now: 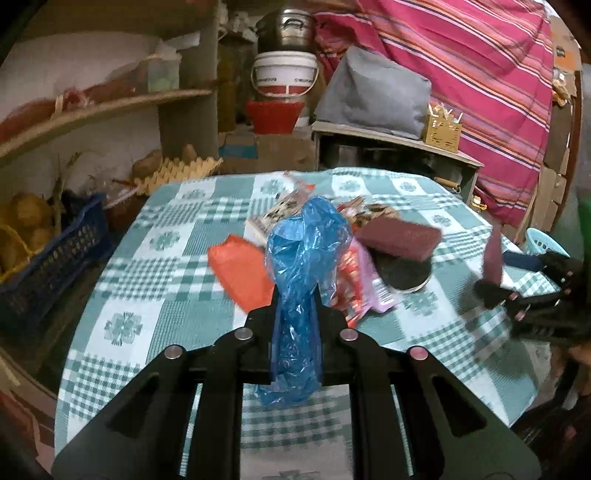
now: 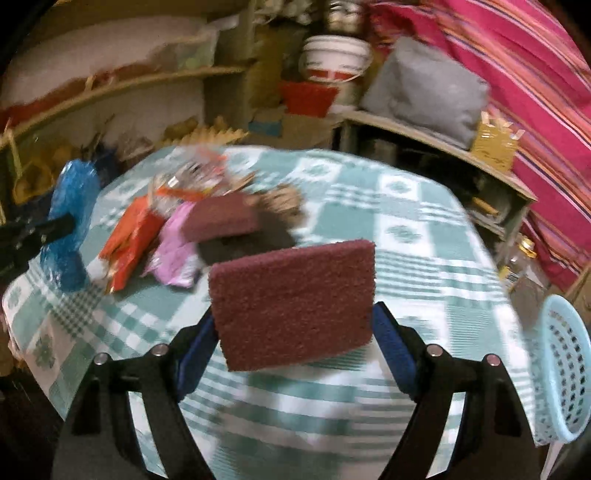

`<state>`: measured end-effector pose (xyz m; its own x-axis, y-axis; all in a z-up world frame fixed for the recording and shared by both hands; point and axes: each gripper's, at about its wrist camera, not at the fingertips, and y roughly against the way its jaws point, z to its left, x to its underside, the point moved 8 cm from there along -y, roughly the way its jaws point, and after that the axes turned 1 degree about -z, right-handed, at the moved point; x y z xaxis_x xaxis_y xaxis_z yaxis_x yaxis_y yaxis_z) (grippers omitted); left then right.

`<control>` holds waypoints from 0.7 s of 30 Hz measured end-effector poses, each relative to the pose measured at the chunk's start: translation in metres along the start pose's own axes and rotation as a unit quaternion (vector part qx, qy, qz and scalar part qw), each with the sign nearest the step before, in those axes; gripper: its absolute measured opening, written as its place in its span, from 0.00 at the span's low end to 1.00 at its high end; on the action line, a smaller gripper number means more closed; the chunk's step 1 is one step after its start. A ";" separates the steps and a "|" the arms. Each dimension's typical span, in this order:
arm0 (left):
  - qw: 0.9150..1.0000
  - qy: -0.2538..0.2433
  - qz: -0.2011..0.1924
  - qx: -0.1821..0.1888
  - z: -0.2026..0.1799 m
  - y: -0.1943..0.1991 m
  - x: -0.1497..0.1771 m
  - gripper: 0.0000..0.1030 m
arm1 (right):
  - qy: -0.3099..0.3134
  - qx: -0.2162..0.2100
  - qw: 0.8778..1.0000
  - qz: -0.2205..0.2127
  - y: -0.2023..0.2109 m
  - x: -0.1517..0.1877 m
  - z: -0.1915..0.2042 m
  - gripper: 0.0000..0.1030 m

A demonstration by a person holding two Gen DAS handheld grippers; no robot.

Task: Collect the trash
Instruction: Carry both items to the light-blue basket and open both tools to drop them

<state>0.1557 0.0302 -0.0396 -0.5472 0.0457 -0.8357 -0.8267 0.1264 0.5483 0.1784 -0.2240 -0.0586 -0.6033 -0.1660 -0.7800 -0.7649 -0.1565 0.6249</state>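
Left gripper (image 1: 295, 314) jaws clamped on blue bag (image 1: 303, 258) | right gripper (image 2: 295, 328) jaws clamped across maroon scrub pad (image 2: 291, 302)

Blue plastic bag (image 1: 301, 258), maroon scouring pad (image 2: 293, 304), green-and-white checked tablecloth (image 1: 177, 258)

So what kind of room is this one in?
Probably a lived-in home kitchen or storeroom: a checked tablecloth, shelves of foodstuffs, stacked bucket and metal pot.

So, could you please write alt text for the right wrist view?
The right gripper holds a maroon scouring pad above a green checked tablecloth. Wrappers lie behind it, a blue plastic bag at left, a light blue basket at right.
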 end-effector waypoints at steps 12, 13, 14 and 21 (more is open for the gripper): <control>0.997 -0.038 -0.037 0.064 -0.125 0.010 -0.057 0.12 | -0.105 0.083 0.989 -0.060 0.084 -0.029 -0.181 0.78; 0.996 -0.037 -0.037 0.076 -0.139 0.006 -0.061 0.12 | -0.109 0.091 0.988 -0.063 0.089 -0.029 -0.193 0.78; 0.995 -0.036 -0.035 0.085 -0.151 0.003 -0.063 0.12 | -0.115 0.101 0.986 -0.066 0.096 -0.027 -0.210 0.78; 0.990 -0.059 -0.026 0.125 -0.244 -0.031 -0.070 0.12 | -0.130 0.146 0.979 -0.055 0.105 0.008 -0.279 0.78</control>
<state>0.1877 -0.2188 0.0101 -0.4741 0.1455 -0.8683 -0.7868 0.3726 0.4921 0.1560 -0.5136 0.0096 -0.5215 0.0948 -0.8480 -0.8378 0.1312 0.5300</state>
